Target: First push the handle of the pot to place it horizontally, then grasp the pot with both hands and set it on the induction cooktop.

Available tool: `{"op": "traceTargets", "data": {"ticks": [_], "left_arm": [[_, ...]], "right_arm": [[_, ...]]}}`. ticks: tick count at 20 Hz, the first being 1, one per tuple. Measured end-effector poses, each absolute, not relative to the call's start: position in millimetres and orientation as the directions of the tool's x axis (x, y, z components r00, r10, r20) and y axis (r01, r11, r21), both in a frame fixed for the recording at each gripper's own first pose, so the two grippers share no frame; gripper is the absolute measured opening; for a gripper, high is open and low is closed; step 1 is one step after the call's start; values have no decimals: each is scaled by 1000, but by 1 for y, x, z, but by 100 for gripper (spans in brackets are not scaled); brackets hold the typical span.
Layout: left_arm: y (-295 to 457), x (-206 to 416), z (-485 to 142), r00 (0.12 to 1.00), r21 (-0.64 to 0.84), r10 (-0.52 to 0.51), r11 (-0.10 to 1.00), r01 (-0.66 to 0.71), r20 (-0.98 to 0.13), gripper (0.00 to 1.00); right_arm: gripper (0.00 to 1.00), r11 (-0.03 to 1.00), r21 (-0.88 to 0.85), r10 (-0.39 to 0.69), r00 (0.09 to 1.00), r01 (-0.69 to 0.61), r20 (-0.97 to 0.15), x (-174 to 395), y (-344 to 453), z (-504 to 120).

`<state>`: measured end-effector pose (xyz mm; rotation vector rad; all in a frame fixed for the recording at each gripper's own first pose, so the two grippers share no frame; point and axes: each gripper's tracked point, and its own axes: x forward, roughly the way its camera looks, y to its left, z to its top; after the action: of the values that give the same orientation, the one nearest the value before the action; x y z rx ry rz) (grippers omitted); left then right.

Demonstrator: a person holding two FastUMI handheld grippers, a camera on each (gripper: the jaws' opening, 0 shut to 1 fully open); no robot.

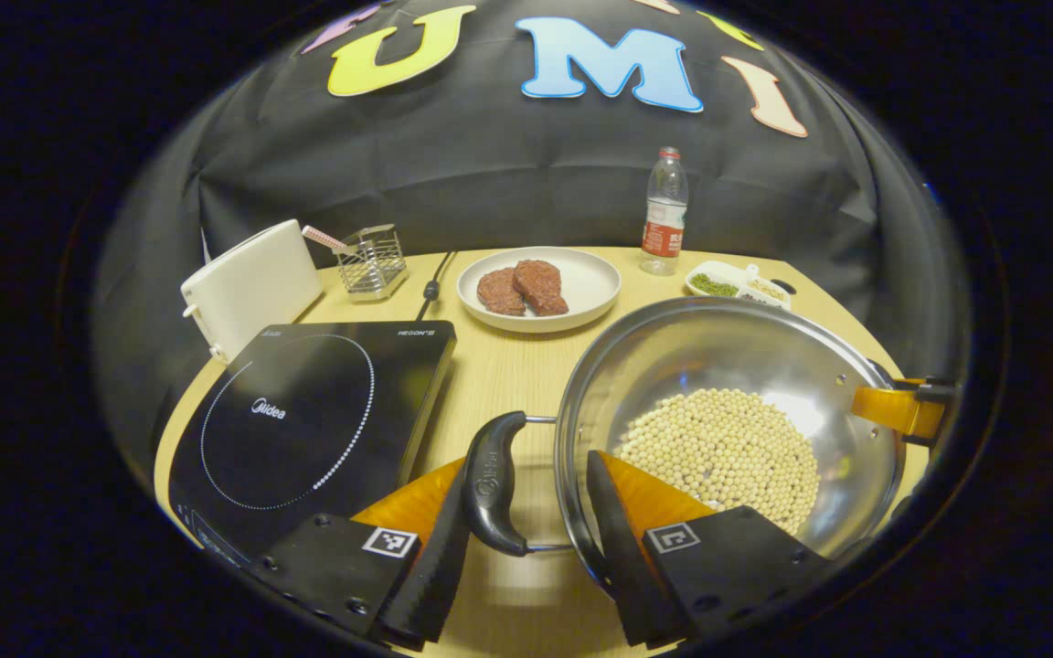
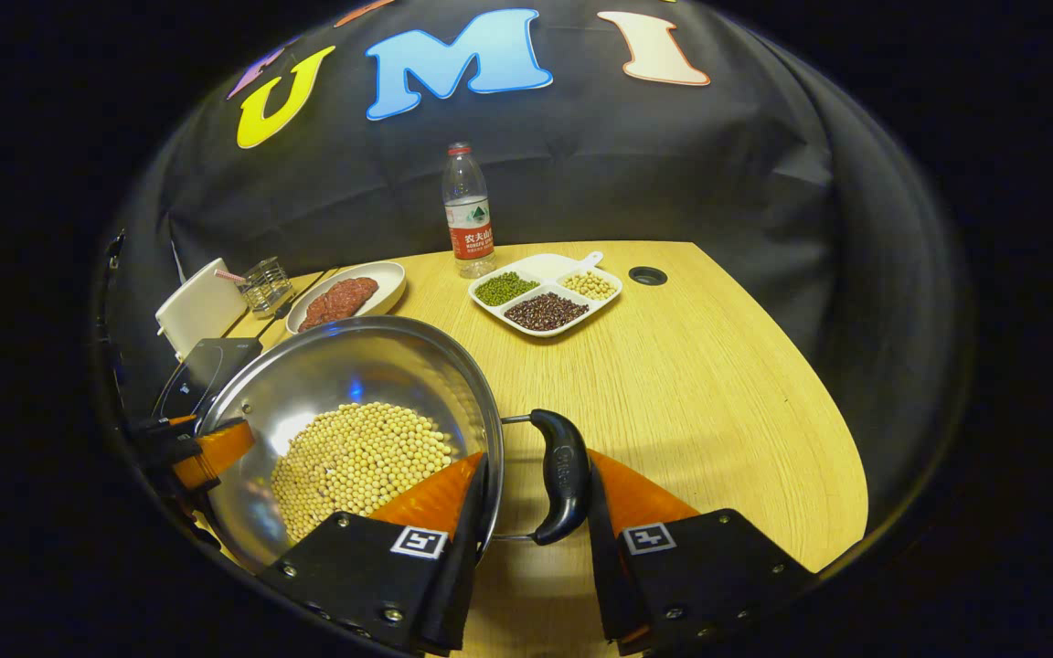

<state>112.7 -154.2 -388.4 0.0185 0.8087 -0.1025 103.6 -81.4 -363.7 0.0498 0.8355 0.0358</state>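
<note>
With each pair of fingers straddling a black curved side handle, the round stainless-steel pot of pale soybeans (image 1: 728,402) sits on the light wooden worktop (image 2: 718,393), just beside the black glass induction cooktop (image 1: 307,411). Left gripper (image 1: 526,539): fingers apart, one outside the left handle (image 1: 493,484), one inside the rim; firm contact cannot be told. Right gripper (image 2: 536,539): likewise around the right handle (image 2: 563,475). Judged transfer direction: toward the left gripper's side.
</note>
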Motion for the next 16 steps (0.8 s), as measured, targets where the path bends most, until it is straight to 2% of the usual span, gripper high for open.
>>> {"op": "traceTargets", "data": {"ticks": [1,2,3,4,5,6,7,8,9,11,13,14,16], "left_arm": [[-154,113,-387,682,-31,-85,995,91,-726,70],[-155,113,-388,681,-42,-90,995,87,-727,71],[-155,114,-389,676,-59,-103,994,88,-729,70],[-155,111,-388,672,-73,-110,994,83,-732,64],[-154,110,-386,674,-86,-117,993,79,-729,69],[-152,109,-382,680,-86,-115,993,77,-724,64],[-148,106,-375,689,-83,-113,994,77,-716,69],[-144,106,-368,694,-81,-112,994,78,-711,64],[-140,105,-362,699,-81,-111,994,76,-707,68],[-128,108,-352,708,-78,-114,993,83,-697,65],[-111,112,-345,712,-78,-120,993,91,-692,69],[-103,114,-343,714,-80,-124,992,95,-689,64],[-86,117,-337,718,-81,-127,992,98,-685,65]], "right_arm": [[55,999,50,44,671,-10,-740,103,-80,-362],[51,999,37,36,665,-13,-746,101,-81,-362],[51,999,37,29,670,-2,-742,100,-82,-356],[45,999,33,32,674,-11,-738,102,-80,-352],[51,1000,22,26,680,-14,-733,102,-80,-348],[51,1000,13,21,687,-17,-726,102,-80,-342],[51,1000,9,21,688,-21,-725,100,-78,-339],[51,1000,13,23,691,-20,-723,96,-73,-335],[51,1000,19,26,690,-18,-723,93,-68,-330],[51,1000,31,26,693,-5,-720,91,-57,-323],[51,1000,30,17,702,6,-712,89,-43,-315],[51,999,31,12,704,14,-710,87,-36,-312],[51,999,31,4,705,26,-709,86,-19,-306]]}}
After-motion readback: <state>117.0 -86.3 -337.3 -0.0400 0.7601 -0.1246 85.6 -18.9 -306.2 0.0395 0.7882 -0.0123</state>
